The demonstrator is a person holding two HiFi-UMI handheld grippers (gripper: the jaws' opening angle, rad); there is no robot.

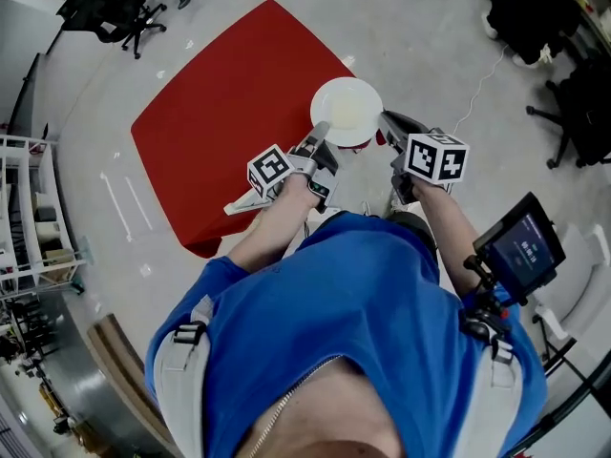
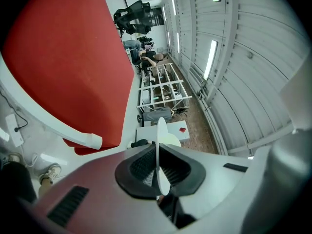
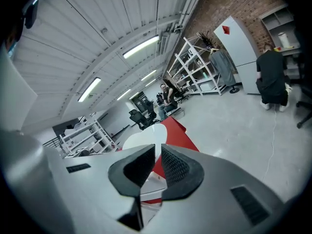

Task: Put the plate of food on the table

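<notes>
A white plate point(image 1: 347, 111) with a pale yellowish patch in its middle hangs over the near corner of the red table point(image 1: 229, 113). My left gripper point(image 1: 322, 134) is shut on the plate's left rim, and my right gripper point(image 1: 386, 122) is shut on its right rim. In the left gripper view the plate point(image 2: 159, 145) shows edge-on, pinched between the black pads of my left gripper point(image 2: 158, 168), with the red table point(image 2: 63, 57) beyond. In the right gripper view the plate point(image 3: 139, 140) runs into the narrow slit of my right gripper point(image 3: 157, 165).
Grey floor surrounds the table. Black office chairs point(image 1: 119, 8) stand at the far left and a white shelving rack point(image 1: 29, 208) at the left. A person in black point(image 1: 535, 12) and a chair point(image 1: 582, 113) are at the right. A screen point(image 1: 520, 246) hangs by my right arm.
</notes>
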